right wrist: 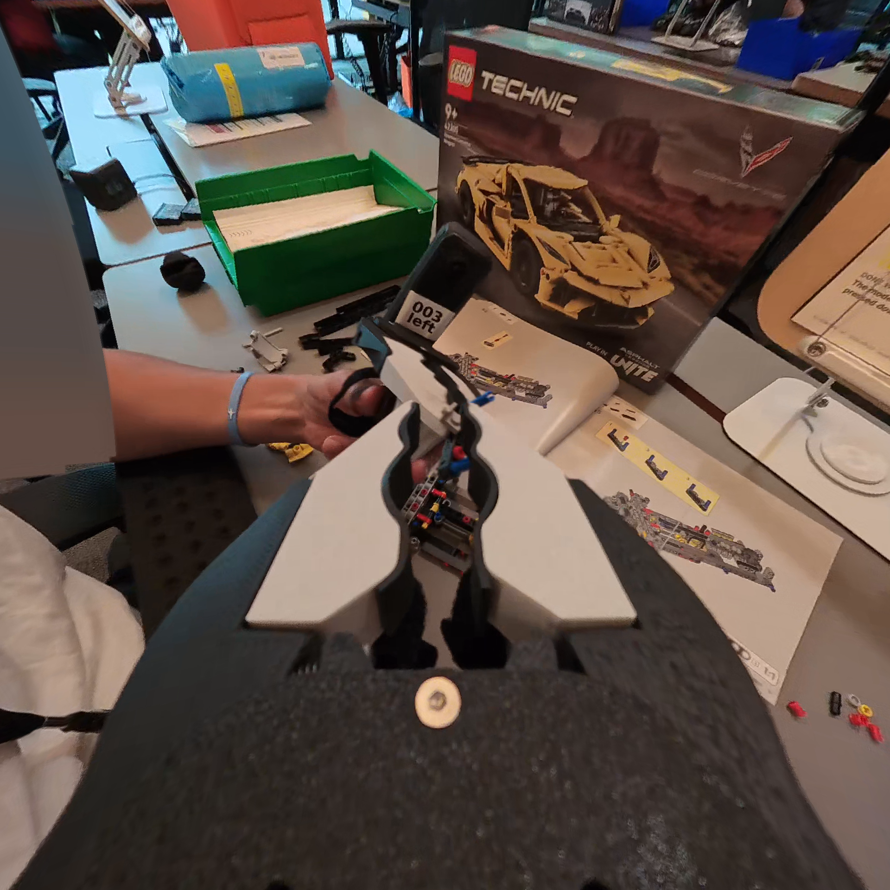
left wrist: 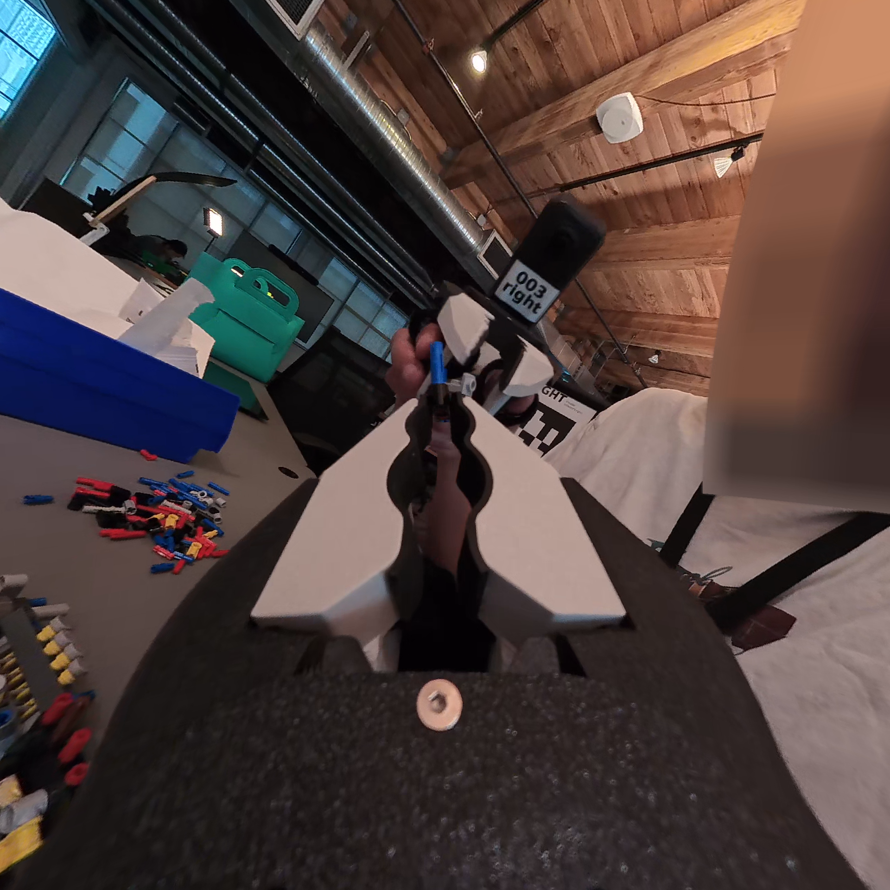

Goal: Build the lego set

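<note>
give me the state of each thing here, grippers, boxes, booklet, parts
left gripper: shut on a small blue and black pin piece, held up in the air
right gripper: tips nearly together around small parts; true grip cannot be told
green bin: open, white paper inside
set box: upright, closed as far as visible
instruction booklet: open, flat on the table
loose pin pile: scattered, unsorted

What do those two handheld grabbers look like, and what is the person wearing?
Each gripper, left and right, has two chunky pale grey fingers with wavy black inner pads, on a black speckled foam-like body with one silver screw. A black camera with a white label sits on top. The person wears a blue wristband and white top.
</note>
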`<state>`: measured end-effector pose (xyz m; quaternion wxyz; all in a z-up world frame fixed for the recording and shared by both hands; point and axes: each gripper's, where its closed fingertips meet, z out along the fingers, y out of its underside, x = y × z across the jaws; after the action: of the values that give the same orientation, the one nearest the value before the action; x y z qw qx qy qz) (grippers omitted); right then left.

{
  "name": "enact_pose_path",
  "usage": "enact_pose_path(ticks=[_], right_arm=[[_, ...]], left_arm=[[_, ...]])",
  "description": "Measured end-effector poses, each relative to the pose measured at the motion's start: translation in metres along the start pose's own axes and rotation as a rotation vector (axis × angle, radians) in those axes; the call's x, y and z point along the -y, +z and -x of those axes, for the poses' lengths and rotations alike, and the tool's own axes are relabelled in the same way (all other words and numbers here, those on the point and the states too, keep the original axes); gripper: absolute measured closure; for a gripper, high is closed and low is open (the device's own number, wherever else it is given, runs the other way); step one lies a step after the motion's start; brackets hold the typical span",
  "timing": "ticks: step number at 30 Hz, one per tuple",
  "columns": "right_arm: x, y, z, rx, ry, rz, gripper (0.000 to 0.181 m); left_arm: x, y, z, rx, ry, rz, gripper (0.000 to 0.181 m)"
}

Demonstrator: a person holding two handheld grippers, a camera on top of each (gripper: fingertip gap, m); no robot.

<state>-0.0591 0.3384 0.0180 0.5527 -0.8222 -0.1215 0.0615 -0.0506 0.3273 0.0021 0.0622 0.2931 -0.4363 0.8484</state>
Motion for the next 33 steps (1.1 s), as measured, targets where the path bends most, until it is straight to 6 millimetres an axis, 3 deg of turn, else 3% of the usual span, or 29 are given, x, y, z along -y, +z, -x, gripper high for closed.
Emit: enact_pose_path(ticks=[8,11,22,33], right_arm=[[-0.006,0.008,-0.002,-0.020,-0.009,0.051,0.171],[-0.006,0.008,-0.003,-0.026,-0.031,0.049,0.181],[-0.020,0.007,-0.010,0.018,-0.009,0.071,0.181],[-0.018,0.002,-0.011,-0.015,-0.017,0.054,0.170]], left_arm=[[-0.001,0.000,0.000,0.000,0.001,0.006,0.175],[-0.003,0.001,0.001,0.009,0.011,0.016,0.175],[-0.012,0.002,0.015,0.116,0.077,0.083,0.175],[-0.009,0.001,0.018,0.126,0.070,0.060,0.175]])
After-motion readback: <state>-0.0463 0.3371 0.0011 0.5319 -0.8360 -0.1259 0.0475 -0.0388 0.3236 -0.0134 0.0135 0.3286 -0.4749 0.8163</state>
